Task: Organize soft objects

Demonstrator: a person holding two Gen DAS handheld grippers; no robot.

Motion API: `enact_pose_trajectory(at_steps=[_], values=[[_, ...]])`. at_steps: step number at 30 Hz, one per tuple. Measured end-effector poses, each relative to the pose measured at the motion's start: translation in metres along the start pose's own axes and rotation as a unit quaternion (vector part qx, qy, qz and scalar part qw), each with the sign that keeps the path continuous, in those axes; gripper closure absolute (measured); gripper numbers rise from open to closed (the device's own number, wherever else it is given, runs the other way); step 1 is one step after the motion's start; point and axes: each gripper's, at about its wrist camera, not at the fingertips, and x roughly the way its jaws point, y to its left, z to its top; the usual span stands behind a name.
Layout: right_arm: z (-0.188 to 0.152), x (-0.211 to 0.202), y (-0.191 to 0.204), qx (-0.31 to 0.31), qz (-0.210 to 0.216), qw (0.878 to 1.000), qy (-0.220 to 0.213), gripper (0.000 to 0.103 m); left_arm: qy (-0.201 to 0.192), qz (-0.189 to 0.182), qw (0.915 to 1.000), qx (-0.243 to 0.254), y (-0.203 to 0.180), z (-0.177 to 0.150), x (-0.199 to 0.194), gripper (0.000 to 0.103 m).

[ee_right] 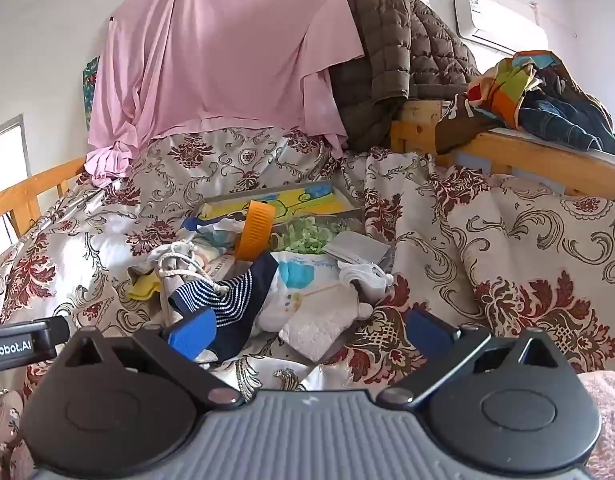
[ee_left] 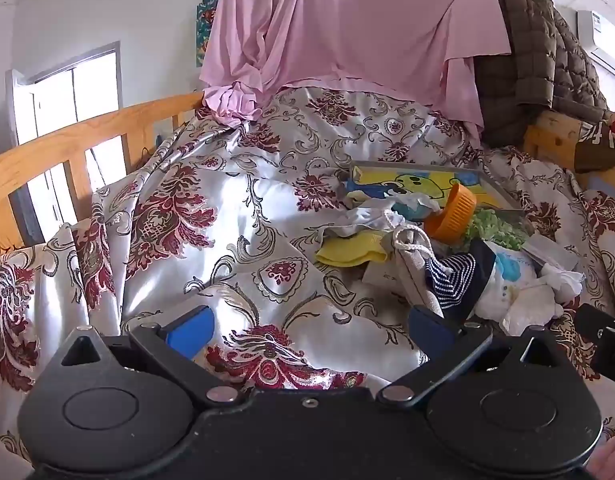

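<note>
A heap of soft things lies on the floral bedspread (ee_left: 235, 216): a navy striped sock (ee_left: 455, 280) (ee_right: 223, 296), a yellow cloth (ee_left: 349, 254) (ee_right: 145, 288), a beige drawstring bag (ee_left: 411, 256) (ee_right: 179, 268), white cloths (ee_left: 519, 300) (ee_right: 307, 320), and a green fluffy piece (ee_left: 495, 226) (ee_right: 303, 236). My left gripper (ee_left: 311, 330) is open and empty, just left of the heap. My right gripper (ee_right: 311, 330) is open and empty, its left fingertip (ee_right: 191, 334) right by the sock.
An orange plastic ring (ee_left: 451, 212) (ee_right: 255, 232) and a cartoon picture board (ee_left: 423, 180) (ee_right: 283, 200) lie in the heap. A pink sheet (ee_left: 347, 24) hangs behind. A brown quilted jacket (ee_right: 395, 56) and clothes (ee_right: 547, 96) lie on the wooden rail (ee_right: 527, 152). Another wooden rail (ee_left: 67, 144) stands at left.
</note>
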Motion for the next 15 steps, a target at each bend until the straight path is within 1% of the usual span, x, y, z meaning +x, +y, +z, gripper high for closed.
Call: enact_pose_trajectory(at_steps=[4, 7, 15], values=[[0.0005, 0.0009, -0.0007, 0.003, -0.002, 1.000, 0.002, 0.000, -0.005, -0.003, 1.0000, -0.005, 0.0006, 0.0001, -0.0017, 0.001], [0.0005, 0.0014, -0.0041, 0.004, 0.000, 1.000, 0.000, 0.000, -0.011, -0.006, 0.9999, -0.009, 0.0082, -0.0037, -0.0002, 0.001], [-0.0002, -0.0002, -0.0010, 0.002, 0.000, 1.000, 0.000, 0.000, -0.010, -0.006, 0.9999, -0.007, 0.0060, -0.0069, -0.0038, 0.001]])
